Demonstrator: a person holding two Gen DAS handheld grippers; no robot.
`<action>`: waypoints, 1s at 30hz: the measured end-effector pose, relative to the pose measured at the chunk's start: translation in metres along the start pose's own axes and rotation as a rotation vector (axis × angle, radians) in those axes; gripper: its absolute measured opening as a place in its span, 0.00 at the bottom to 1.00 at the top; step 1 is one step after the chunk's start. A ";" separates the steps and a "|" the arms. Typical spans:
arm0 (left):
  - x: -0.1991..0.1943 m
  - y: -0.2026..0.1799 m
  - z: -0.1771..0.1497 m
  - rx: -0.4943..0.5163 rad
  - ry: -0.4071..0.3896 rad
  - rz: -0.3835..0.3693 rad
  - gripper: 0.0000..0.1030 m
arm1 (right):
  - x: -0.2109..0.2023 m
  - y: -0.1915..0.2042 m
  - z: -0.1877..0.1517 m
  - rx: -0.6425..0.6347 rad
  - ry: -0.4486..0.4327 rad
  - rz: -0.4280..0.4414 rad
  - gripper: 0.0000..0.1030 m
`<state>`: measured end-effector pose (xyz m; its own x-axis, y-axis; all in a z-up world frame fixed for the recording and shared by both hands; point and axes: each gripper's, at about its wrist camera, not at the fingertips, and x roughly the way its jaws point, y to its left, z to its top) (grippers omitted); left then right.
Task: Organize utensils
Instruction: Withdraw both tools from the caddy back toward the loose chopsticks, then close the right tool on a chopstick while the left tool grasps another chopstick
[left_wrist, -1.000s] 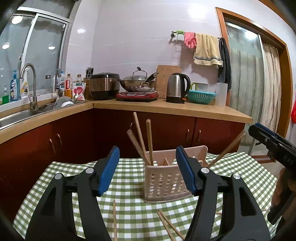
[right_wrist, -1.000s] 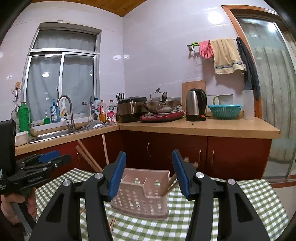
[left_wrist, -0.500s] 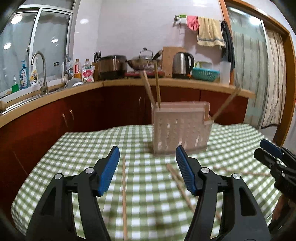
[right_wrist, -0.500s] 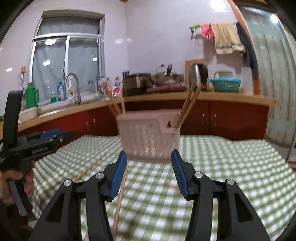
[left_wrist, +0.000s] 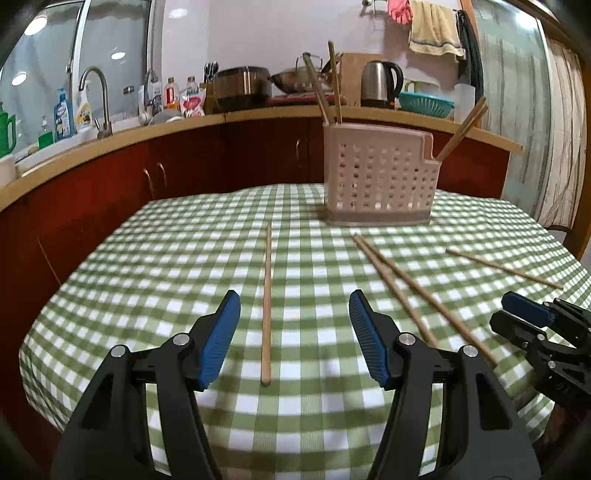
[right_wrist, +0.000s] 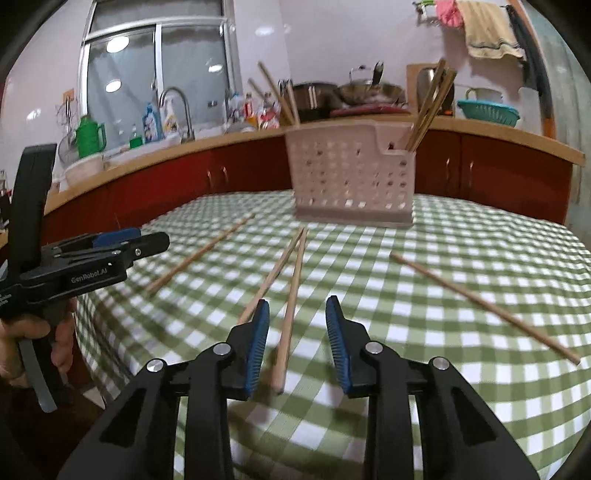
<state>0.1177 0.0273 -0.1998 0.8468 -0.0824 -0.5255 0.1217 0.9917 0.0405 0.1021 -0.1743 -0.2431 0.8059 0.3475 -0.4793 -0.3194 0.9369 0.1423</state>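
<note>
In the left wrist view my left tongs (left_wrist: 294, 334) stand wide open above the cloth (left_wrist: 177, 258) and hold nothing; between the blue pads (left_wrist: 218, 338) lies one chopstick (left_wrist: 266, 299), pointing to 12 o'clock, its near end just inside the gap, touching neither pad; at 1 o'clock from it lies a pair (left_wrist: 402, 291) of chopsticks, close together, running toward 5 o'clock; one more chopstick, the right stick (left_wrist: 504, 268), lies at 3 o'clock, apart from the pair; the holder (left_wrist: 378, 181) stands upright at 12 o'clock on the far part of the cloth, with chopsticks leaning in its left and right compartments; my right tongs (left_wrist: 517, 319) show at 4 o'clock, low over the cloth edge.

In the right wrist view my right tongs (right_wrist: 293, 349) are open about half, holding nothing; the pair (right_wrist: 286, 280) lies on the cloth (right_wrist: 461, 240) with its near ends reaching between the pads (right_wrist: 256, 350); I cannot tell if a pad touches them, the picture is blurred there; the single chopstick (right_wrist: 201, 254) lies at 10 o'clock; the right stick (right_wrist: 484, 302) at 2 o'clock; the holder (right_wrist: 351, 177) stands at 12 o'clock; my left tongs (right_wrist: 147, 240) are at 9 o'clock, seen from the side.
</note>
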 end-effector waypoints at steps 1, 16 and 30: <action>0.001 0.000 -0.003 -0.001 0.006 0.000 0.58 | 0.003 0.001 -0.003 -0.003 0.020 0.002 0.28; 0.017 0.004 -0.023 -0.027 0.075 0.005 0.52 | 0.009 -0.008 -0.015 0.026 0.098 -0.022 0.06; 0.022 0.016 -0.038 -0.104 0.105 0.010 0.24 | -0.006 -0.044 -0.015 0.106 0.066 -0.090 0.06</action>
<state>0.1186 0.0450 -0.2426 0.7883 -0.0677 -0.6116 0.0547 0.9977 -0.0399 0.1043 -0.2184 -0.2592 0.7934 0.2621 -0.5494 -0.1905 0.9641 0.1849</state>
